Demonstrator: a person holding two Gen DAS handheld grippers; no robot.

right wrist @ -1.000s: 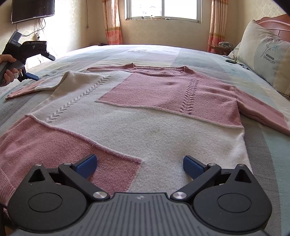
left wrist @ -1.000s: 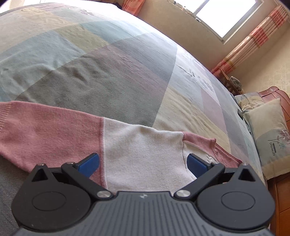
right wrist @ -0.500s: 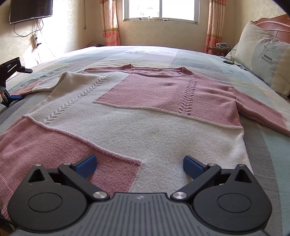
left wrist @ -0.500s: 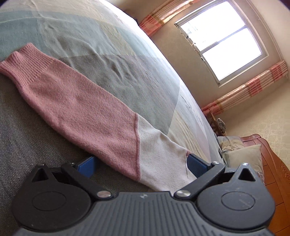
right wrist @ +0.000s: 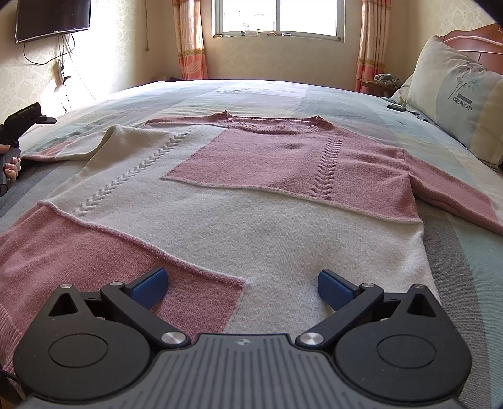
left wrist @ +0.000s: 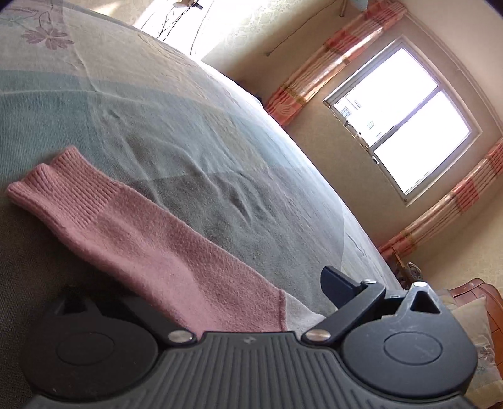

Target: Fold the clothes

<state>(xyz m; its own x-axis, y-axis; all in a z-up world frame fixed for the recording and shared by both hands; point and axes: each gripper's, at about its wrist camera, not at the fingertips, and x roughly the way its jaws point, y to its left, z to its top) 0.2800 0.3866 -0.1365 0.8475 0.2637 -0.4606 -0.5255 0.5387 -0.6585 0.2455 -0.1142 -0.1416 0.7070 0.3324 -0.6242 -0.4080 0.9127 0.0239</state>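
Currently I see the pink and cream knitted sweater lying flat and spread out on the bed with the patchwork cover in grey, teal and beige, neckline toward the window, both sleeves stretched out to the sides.

Right tool: fingers wide apart, blue pads hovering just over the hem area, one above the pink panel, the other above the cream one. Nothing between them, and I can't confirm contact with the knit.

Left tool: down at the sweater's left sleeve. The pink sleeve runs diagonally across the left wrist view, ribbed cuff at the far end lying flat on the bed, cream section near the tool body. The sleeve passes straight between the fingers. The right-hand finger is visible, standing clear of the fabric; the other one is hidden under the sleeve. So the fingers are spread, not clamped, sleeve sitting in the gap.

From the right wrist view the left tool shows at the far left edge, with a person's hand around its grip, beside the sleeve's end.

Background: pale pillow printed with a flower and "DREAMCITY" at the headboard side, orange striped curtains flanking the window, dark wall-mounted TV top left.
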